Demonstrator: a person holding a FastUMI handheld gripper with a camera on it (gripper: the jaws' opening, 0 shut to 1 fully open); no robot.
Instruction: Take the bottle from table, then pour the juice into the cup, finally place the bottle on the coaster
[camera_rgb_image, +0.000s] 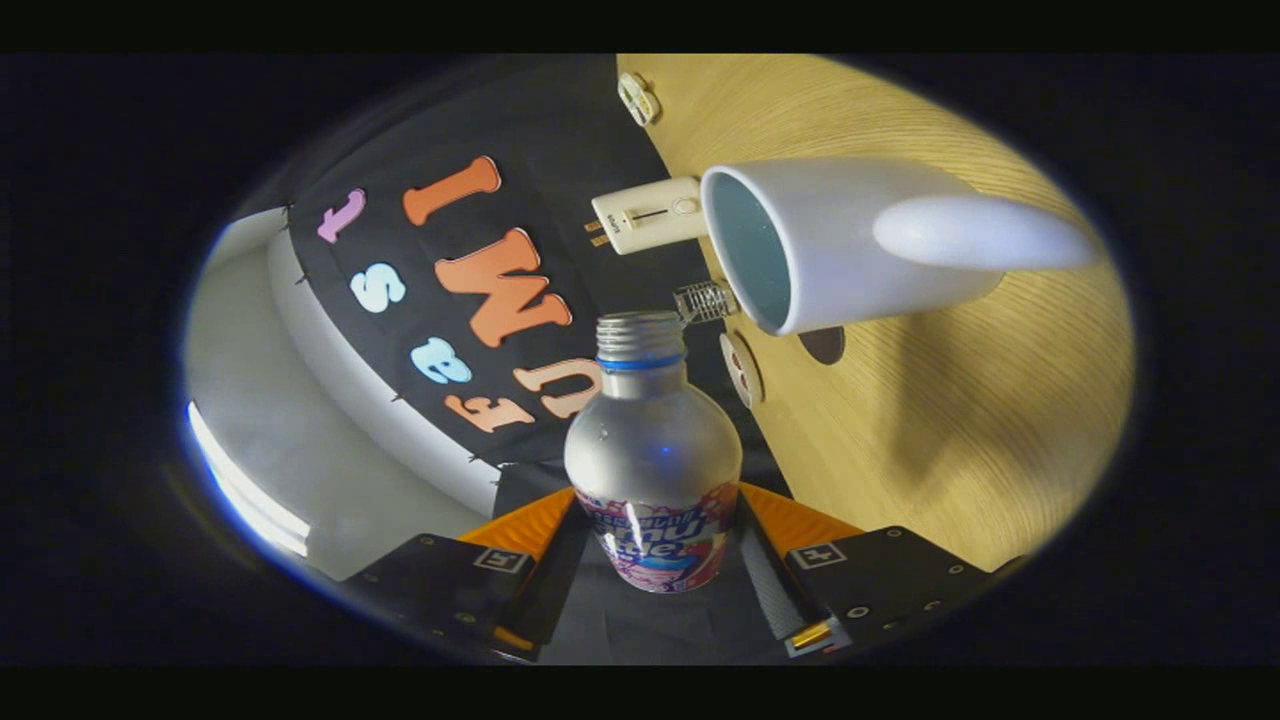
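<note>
Gripper (655, 545) clamped on uncapped bottle (652, 450), tipped sideways, mouth just short of cup (800, 245) rim; likely spill onto table (950, 400) if tilted before reaching it.

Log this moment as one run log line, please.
phase: pouring | tool: shut on uncapped juice bottle | bottle: tilted, mouth toward white mug | mug: on wooden table | stream: none visible

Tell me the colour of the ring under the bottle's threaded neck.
Blue, seen in the gripper view: the ring on the bottle held between the gripper fingers.
</note>
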